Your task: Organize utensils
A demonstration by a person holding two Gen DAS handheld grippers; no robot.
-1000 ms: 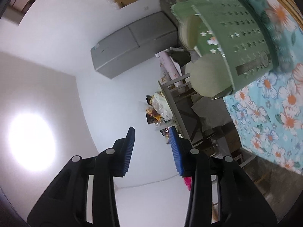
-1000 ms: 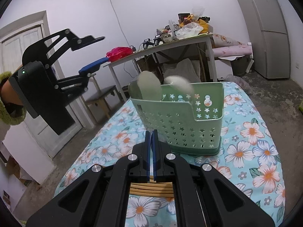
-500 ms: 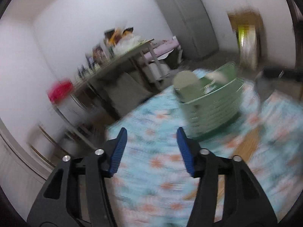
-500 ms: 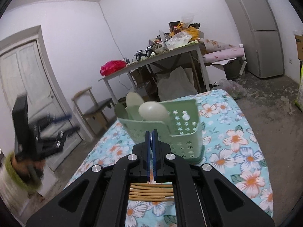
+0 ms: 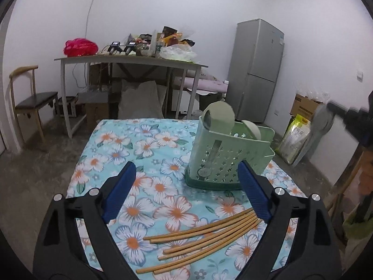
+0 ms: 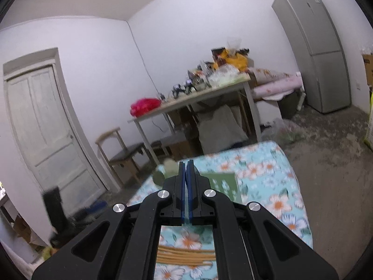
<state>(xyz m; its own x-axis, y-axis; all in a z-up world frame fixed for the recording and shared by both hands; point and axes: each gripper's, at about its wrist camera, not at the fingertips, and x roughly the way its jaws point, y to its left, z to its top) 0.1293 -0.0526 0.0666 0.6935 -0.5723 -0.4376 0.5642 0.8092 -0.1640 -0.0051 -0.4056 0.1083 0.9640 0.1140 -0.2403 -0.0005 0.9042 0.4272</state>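
Several wooden chopsticks (image 5: pixel 205 240) lie fanned on the floral tablecloth (image 5: pixel 139 149), in front of a green perforated utensil basket (image 5: pixel 226 156) holding two pale spoons (image 5: pixel 220 116). My left gripper (image 5: pixel 186 186) is open and empty, above the cloth just behind the chopsticks. My right gripper (image 6: pixel 186 170) is shut with nothing between its pads, held above the table; the basket (image 6: pixel 223 184) and the chopsticks (image 6: pixel 184 255) show blurred behind and below it.
A cluttered grey table (image 5: pixel 130 60), a wooden chair (image 5: pixel 30 98) and a fridge (image 5: pixel 256 70) stand beyond the table. A door (image 6: pixel 46 126) is at the left. Bags and a box (image 5: pixel 300 121) sit on the floor at right.
My left gripper swung from pointing up at the ceiling down to face the table, with its jaws spread wider. My right gripper rose and tilted upward, staying shut.
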